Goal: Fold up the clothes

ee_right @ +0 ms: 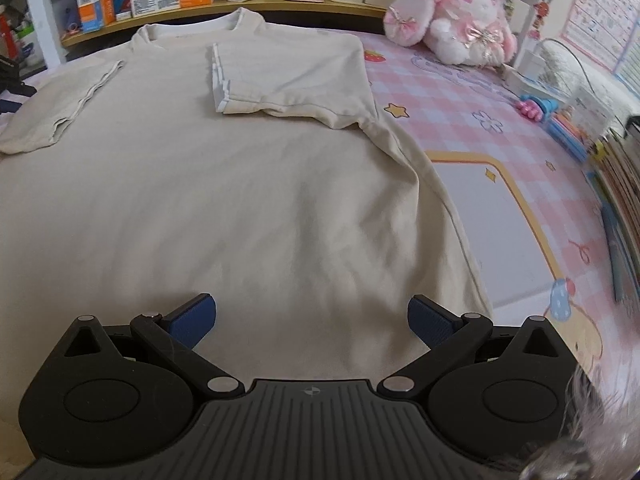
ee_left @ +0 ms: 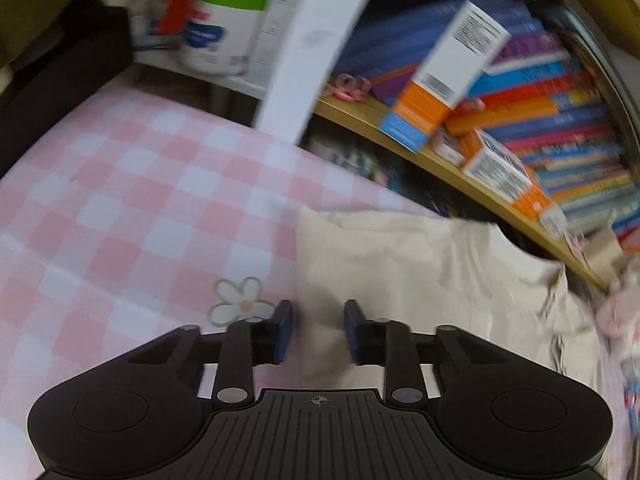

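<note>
A cream T-shirt (ee_right: 240,184) lies flat on a pink checked cover (ee_right: 500,92), collar away from me. Its right sleeve (ee_right: 288,76) is folded inward over the chest; its left sleeve (ee_right: 60,108) lies spread out. My right gripper (ee_right: 312,320) is wide open above the shirt's lower hem, holding nothing. In the blurred left wrist view, my left gripper (ee_left: 318,330) is open with a narrower gap, its fingers straddling the edge of the left sleeve (ee_left: 420,280) over the pink checked cover (ee_left: 120,200); it grips nothing.
A wooden shelf (ee_right: 224,4) of books and boxes runs behind the shirt's collar; it also shows in the left wrist view (ee_left: 460,168). A pink and white plush rabbit (ee_right: 448,20) sits at the far right. Stacked books (ee_right: 616,184) line the right edge.
</note>
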`<state>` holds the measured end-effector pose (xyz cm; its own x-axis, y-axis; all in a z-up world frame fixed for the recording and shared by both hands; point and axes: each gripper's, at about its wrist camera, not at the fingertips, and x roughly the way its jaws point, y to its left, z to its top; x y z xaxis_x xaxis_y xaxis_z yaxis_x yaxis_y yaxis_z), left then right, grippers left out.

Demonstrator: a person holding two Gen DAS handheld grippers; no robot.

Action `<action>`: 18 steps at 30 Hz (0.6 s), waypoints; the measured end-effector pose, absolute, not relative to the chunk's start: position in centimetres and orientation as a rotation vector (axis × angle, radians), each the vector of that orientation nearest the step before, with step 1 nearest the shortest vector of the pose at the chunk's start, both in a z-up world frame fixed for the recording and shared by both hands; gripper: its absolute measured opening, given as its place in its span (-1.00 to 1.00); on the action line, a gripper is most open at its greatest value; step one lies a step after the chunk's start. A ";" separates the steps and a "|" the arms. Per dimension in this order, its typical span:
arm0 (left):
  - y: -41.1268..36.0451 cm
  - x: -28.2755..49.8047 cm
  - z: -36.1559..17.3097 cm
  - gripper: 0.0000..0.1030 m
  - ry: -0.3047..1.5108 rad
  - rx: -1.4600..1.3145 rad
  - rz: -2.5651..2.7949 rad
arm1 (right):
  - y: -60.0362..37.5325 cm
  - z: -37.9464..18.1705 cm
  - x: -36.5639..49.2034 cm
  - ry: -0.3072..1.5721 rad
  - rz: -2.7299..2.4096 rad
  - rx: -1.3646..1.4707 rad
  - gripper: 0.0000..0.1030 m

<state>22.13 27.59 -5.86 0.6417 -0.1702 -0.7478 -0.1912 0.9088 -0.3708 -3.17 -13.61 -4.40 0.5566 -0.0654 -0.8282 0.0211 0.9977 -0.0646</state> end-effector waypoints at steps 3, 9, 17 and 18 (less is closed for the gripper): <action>27.2 22.5 -5.9 -0.97 0.891 -0.401 -0.024 | -12.7 -4.3 -3.4 0.978 -0.082 -0.037 1.00; 28.3 23.5 -5.8 -0.98 0.844 -0.353 0.047 | -10.7 -3.8 -4.5 0.965 -0.124 -0.043 1.00; 29.5 24.8 -6.0 -0.98 0.837 -0.341 0.037 | -10.3 -3.5 -5.3 0.935 -0.241 -0.055 1.00; 29.5 25.0 -6.0 -0.98 0.840 -0.329 0.032 | -10.4 -3.3 -5.4 0.931 -0.252 -0.051 1.00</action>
